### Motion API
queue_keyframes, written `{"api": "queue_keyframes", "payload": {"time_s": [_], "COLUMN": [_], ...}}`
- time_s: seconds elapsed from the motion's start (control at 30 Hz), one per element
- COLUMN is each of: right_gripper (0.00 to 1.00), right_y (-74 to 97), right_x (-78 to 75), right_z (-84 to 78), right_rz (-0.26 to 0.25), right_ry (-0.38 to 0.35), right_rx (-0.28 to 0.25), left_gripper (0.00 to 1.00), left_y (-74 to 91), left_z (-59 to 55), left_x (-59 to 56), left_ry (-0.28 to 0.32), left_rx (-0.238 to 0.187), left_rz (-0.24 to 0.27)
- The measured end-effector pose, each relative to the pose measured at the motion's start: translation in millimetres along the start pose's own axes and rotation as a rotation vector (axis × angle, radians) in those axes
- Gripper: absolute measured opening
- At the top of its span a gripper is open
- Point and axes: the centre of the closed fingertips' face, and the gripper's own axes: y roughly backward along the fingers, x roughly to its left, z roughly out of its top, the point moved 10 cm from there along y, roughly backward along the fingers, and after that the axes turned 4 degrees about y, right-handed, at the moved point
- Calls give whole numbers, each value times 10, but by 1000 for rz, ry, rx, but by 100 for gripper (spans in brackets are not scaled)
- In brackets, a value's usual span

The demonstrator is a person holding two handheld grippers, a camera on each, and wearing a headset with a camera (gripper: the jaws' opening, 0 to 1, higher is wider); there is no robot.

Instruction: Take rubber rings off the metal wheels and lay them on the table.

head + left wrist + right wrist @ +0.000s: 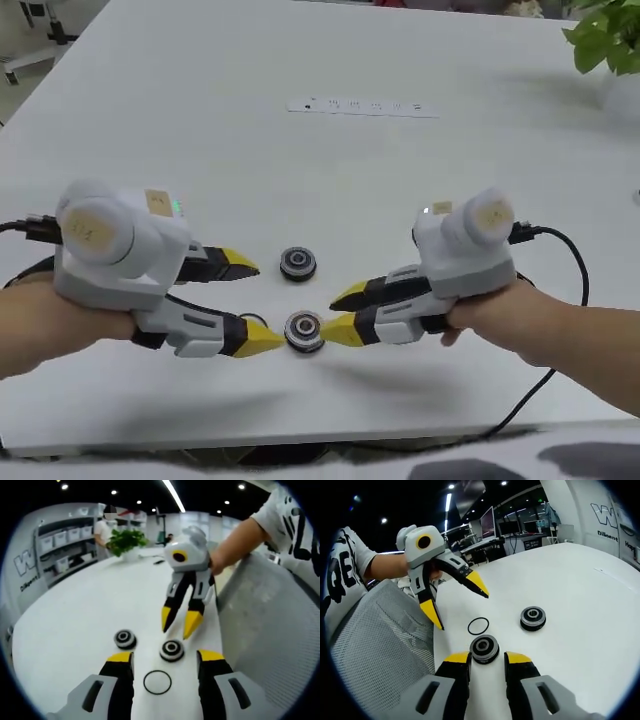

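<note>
My left gripper (165, 656) has its yellow-tipped jaws spread wide, and the loose rubber ring (157, 682) lies flat on the table (400, 180) in the gap between them, touching neither jaw. Just past those tips sits the near metal wheel (171, 650), a little toward my right-hand jaw and not gripped. My right gripper (488, 658) comes in from the opposite side with its jaws apart too, though less widely. The same near wheel stands just ahead of its two tips and in line with the gap, with nothing clamped on it. In the head view one tip of each gripper points at this wheel from either side, very close (I cannot tell whether either tip actually touches it). The wheel stands near the table's front edge, flat on its side with the hub facing up. The far metal wheel (298, 263) rests a little farther onto the table, apart from both grippers and from the ring. Both wheels show a dark outer band, and I cannot tell whether that band is a ring on them. Farther out a white power strip (362, 106) lies across the table, a leafy plant (605, 35) stands at the far right corner, and a black cable (565, 300) trails from my right gripper.
</note>
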Motion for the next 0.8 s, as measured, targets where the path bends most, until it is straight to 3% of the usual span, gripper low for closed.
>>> {"api": "queue_keyframes", "payload": {"time_s": [0.8], "right_gripper": [16], "right_y": [-92], "right_x": [-33], "right_z": [-114], "right_rz": [-5], "right_ry": [68], "right_rx": [50], "left_gripper": [44], "left_y": [-316], "left_z": [-29], "left_x": [-44], "left_ry": [-9], "left_rx": [44], "left_rz": [-52]}}
